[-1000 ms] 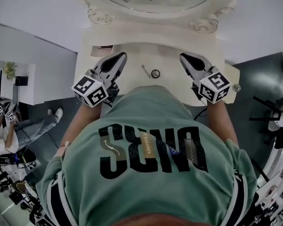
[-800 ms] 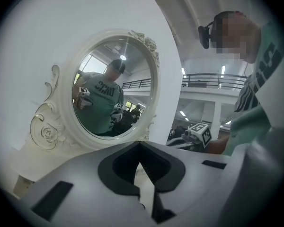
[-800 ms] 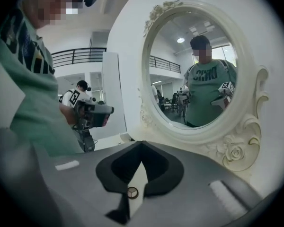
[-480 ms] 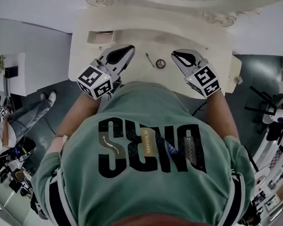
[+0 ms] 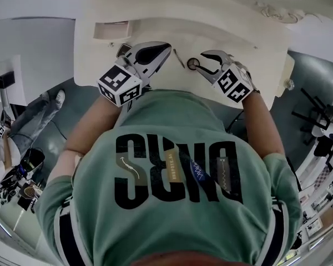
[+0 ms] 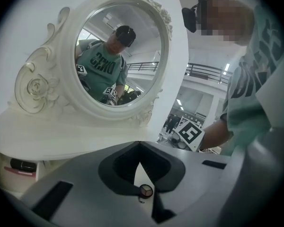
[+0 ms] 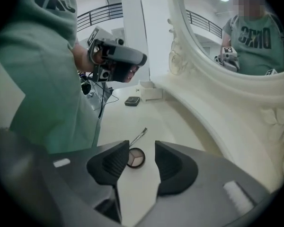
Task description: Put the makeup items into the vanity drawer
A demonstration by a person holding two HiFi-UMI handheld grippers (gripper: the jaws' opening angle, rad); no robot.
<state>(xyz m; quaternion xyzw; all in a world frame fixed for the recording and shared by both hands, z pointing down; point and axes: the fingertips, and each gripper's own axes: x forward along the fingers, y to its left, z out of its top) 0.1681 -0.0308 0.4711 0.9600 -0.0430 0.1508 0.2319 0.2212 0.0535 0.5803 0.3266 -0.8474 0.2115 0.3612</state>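
Over the cream desk [image 5: 238, 32], my right hand-held gripper [image 5: 201, 63] has its jaws opening with nothing pinched yet, aimed at the small round eyeshadow compact [image 7: 136, 158]. Next I'd say close on it. Left hand-held gripper [image 6: 139, 144] is closed and empty.

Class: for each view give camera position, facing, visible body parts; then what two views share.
Head view: on the head, steeply down at the vanity top; shirt and forearms show.
Left gripper view: on left gripper, facing the mirror; shirt, shut fingers.
Right gripper view: on right gripper, facing the eyeshadow compact between its opening fingers, ungripped; shirt.
Shared: the compact.
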